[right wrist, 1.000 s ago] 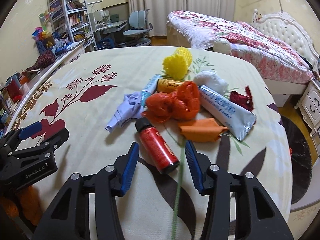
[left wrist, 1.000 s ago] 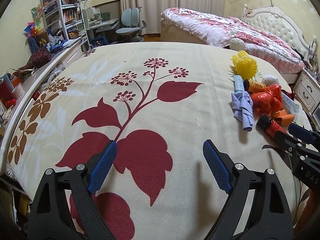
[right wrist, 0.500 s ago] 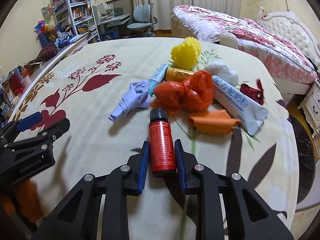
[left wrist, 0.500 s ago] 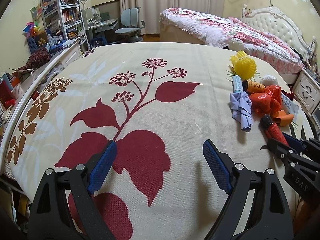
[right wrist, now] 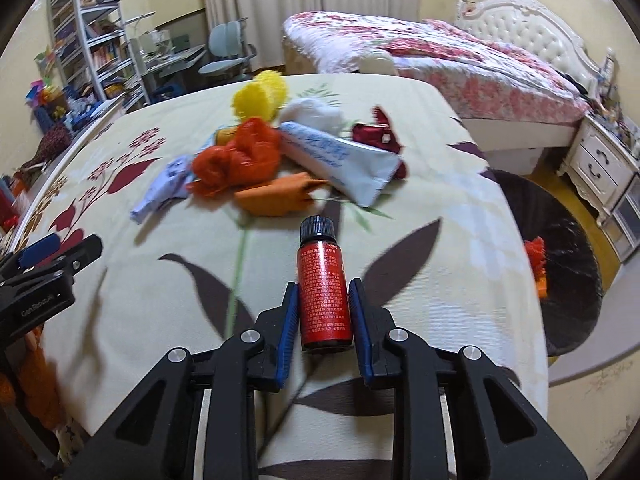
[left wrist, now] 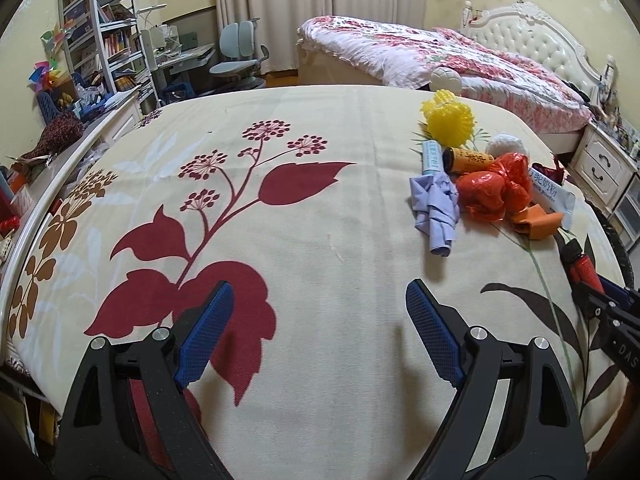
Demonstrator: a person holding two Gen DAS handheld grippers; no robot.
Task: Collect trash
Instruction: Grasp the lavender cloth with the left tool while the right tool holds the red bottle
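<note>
Because the right gripper clamps the red bottle low on its body, cap pointing away, the bottle rides along the fingers, apparently lifted off the bed. Ahead and left of it lies the remaining trash pile. Further left, the left gripper hangs wide open over bare cover, holding nothing.

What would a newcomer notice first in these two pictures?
First, the red bottle with a black cap, clamped between the fingers of the right gripper above the floral cloth. Beyond it lies a bright trash pile: an orange bag, a yellow net and a white pouch. The left gripper hangs open over a big red leaf print, holding nothing.
</note>
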